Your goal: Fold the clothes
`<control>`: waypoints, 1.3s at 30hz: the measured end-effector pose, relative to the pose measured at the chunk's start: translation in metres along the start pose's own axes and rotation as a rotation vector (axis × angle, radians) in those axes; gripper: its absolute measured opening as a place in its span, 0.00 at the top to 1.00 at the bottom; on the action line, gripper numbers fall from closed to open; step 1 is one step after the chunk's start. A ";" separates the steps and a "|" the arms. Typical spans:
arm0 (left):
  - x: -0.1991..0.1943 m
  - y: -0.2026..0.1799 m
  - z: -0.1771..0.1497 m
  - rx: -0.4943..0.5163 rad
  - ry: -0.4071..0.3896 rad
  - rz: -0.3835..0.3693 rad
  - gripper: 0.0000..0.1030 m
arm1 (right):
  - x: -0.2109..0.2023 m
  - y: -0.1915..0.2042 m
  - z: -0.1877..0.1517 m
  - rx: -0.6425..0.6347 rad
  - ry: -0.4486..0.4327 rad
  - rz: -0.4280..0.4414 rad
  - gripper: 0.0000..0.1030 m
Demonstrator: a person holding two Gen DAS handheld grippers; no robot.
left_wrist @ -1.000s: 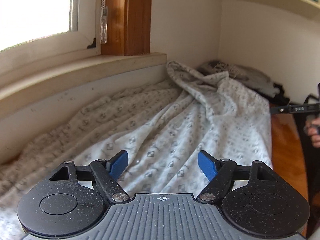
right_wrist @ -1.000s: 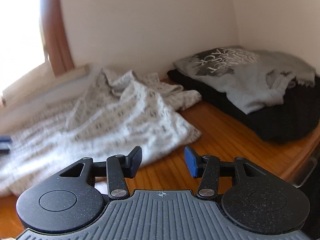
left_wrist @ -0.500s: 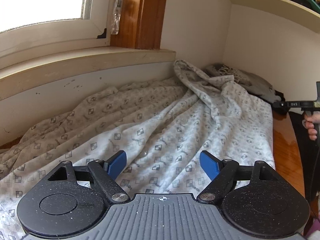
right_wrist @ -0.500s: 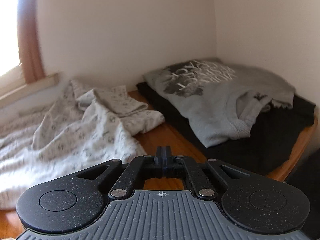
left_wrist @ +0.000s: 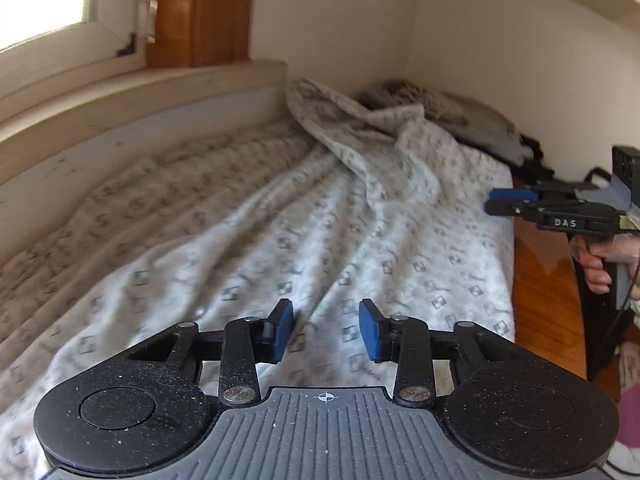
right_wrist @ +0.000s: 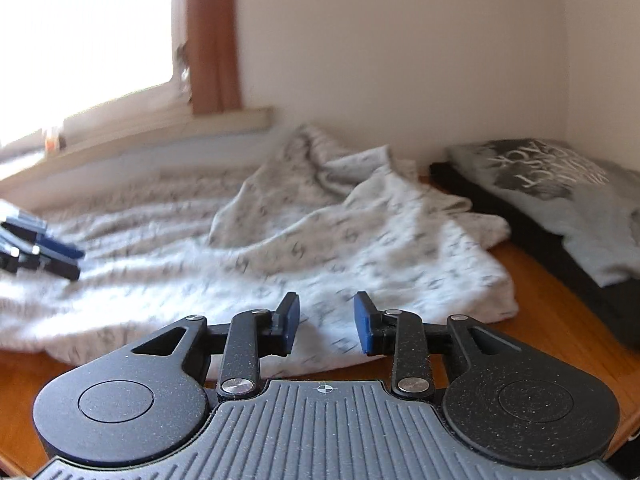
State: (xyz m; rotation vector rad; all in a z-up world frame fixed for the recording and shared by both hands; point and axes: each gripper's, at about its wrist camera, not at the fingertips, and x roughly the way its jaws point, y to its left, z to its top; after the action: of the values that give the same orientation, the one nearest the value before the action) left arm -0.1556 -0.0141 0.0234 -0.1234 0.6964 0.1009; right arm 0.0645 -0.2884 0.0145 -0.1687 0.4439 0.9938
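Beside the windowsill [left_wrist: 140, 92] the patterned garment [left_wrist: 320, 220] sprawls crumpled on the wooden table [right_wrist: 540, 320], its long axis running along the sill toward the grey T-shirt [right_wrist: 560, 192] in the corner, bunched end pointing that way. Left gripper [left_wrist: 326, 330] hovers over the near cloth, jaws just narrowed, part spread, pinching nothing. Right gripper [right_wrist: 326, 322], just reopened, is likewise part spread and empty at the hem away from the sill, probably lining up a grab.
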 end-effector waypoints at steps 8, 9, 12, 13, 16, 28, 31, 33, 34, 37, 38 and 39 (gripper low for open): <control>0.000 -0.007 0.002 0.070 -0.012 0.050 0.96 | 0.004 0.003 -0.008 -0.054 -0.010 -0.001 0.66; -0.003 -0.008 0.002 0.068 -0.031 0.054 0.96 | 0.005 0.003 -0.008 -0.054 -0.010 -0.001 0.66; -0.013 -0.004 0.006 0.031 -0.094 0.057 0.96 | 0.004 0.000 -0.008 -0.052 -0.012 0.003 0.66; -0.014 -0.001 0.006 0.015 -0.103 0.056 0.96 | 0.005 0.000 -0.008 -0.052 -0.012 0.005 0.66; -0.005 0.004 0.005 -0.017 -0.083 0.095 0.95 | 0.005 0.001 -0.008 -0.062 -0.013 0.003 0.66; -0.067 -0.066 -0.027 0.124 -0.106 0.181 0.58 | 0.004 0.003 -0.009 -0.069 -0.020 -0.005 0.66; -0.064 -0.093 -0.038 0.177 -0.087 0.148 0.51 | 0.004 0.003 -0.009 -0.066 -0.020 -0.007 0.66; -0.056 -0.103 -0.043 0.210 -0.068 0.151 0.51 | 0.004 0.003 -0.009 -0.068 -0.019 -0.007 0.66; -0.051 -0.106 -0.043 0.225 -0.057 0.163 0.51 | 0.004 0.003 -0.009 -0.068 -0.019 -0.006 0.66; -0.040 -0.111 -0.042 0.262 -0.039 0.169 0.51 | 0.004 0.003 -0.009 -0.069 -0.018 -0.006 0.66; -0.038 -0.110 -0.041 0.263 -0.034 0.161 0.55 | 0.004 0.003 -0.009 -0.070 -0.018 -0.006 0.66; -0.036 -0.110 -0.040 0.266 -0.028 0.153 0.59 | 0.004 0.003 -0.009 -0.071 -0.018 -0.006 0.66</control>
State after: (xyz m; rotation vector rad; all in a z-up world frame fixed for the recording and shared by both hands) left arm -0.1936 -0.1301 0.0244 0.1859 0.6843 0.1549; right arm 0.0617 -0.2865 0.0050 -0.2242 0.3914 1.0046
